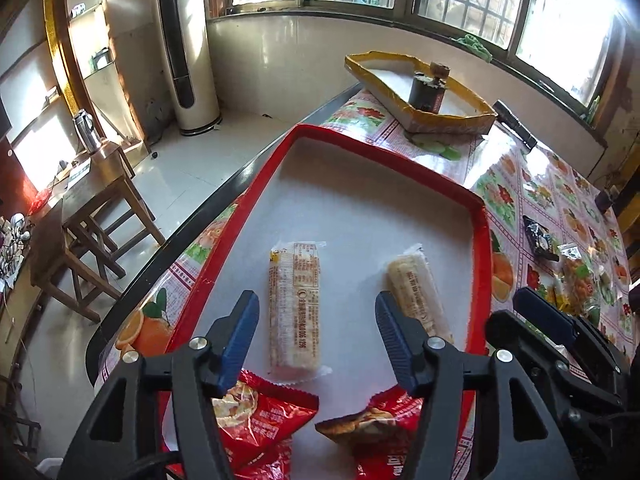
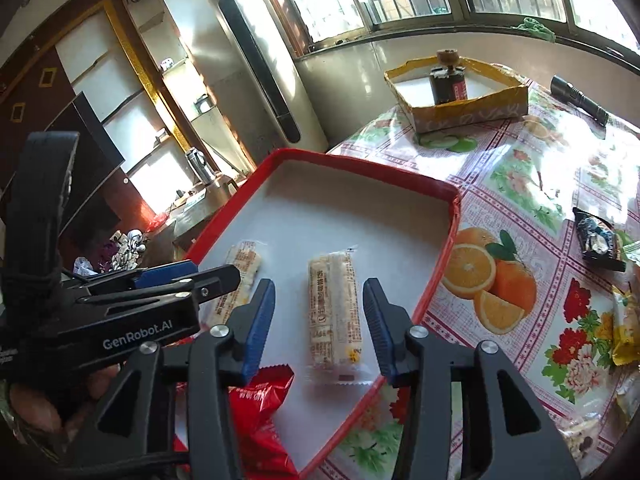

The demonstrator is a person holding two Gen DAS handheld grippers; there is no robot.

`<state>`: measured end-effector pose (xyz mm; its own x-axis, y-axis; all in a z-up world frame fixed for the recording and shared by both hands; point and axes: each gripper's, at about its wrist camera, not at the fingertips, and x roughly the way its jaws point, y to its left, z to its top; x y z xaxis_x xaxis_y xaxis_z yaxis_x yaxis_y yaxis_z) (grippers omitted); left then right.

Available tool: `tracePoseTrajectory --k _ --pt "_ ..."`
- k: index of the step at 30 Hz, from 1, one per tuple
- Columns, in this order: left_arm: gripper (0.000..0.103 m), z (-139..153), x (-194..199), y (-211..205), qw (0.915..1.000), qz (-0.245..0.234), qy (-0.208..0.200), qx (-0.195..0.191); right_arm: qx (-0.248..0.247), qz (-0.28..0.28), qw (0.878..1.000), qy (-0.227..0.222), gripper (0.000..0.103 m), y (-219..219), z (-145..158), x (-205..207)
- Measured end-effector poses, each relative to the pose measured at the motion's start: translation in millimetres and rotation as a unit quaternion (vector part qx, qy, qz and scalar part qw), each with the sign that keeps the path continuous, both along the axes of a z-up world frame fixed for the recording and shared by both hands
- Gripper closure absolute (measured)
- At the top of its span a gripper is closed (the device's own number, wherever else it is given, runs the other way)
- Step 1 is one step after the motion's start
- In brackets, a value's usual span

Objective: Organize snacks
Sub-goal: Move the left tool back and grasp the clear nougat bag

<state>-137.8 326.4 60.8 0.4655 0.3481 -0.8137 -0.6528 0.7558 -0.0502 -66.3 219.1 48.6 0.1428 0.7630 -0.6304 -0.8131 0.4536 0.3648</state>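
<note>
Lying flat, two clear-wrapped pale rice bars [image 1: 295,307] in red-rimmed tray [image 1: 400,160]

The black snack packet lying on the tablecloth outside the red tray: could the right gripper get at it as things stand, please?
Probably yes: the right gripper is open and empty, and the black snack packet lies uncovered to its right, with only bare tablecloth between.

both wrist views look down, close — sharing the red tray [image 1: 400,162] [image 2: 360,166].

Each hand-held gripper [image 1: 314,312] [image 2: 319,300] is black with silver screws and ribbed blue fingertips [image 1: 240,334].
</note>
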Motion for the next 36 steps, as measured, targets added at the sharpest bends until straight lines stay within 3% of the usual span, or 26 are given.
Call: tracePoseTrajectory --k 6,16,26,36 --pt "0.042 7.1 10.5 -41.2 0.9992 -0.039 -0.009 0.010 0.022 -0.056 0.998 0.000 0.046 -73.3 13.3 -1.2" --pt "0.042 5.7 30.7 -87.9 0.9955 -0.094 0.007 0.012 0.001 -0.166 0.986 0.030 0.045 -178.2 -5.5 17.0" --pt "0.039 3.1 46.0 -131.9 0.9902 -0.138 0.017 0.009 -0.006 -0.226 0.973 0.047 0.043 -246.4 -20.7 22.2" --pt "0.038 -10.1 61.1 -175.4 0.9813 -0.189 0.039 0.002 -0.006 -0.252 0.966 0.056 0.042 -277.3 -29.6 25.2"
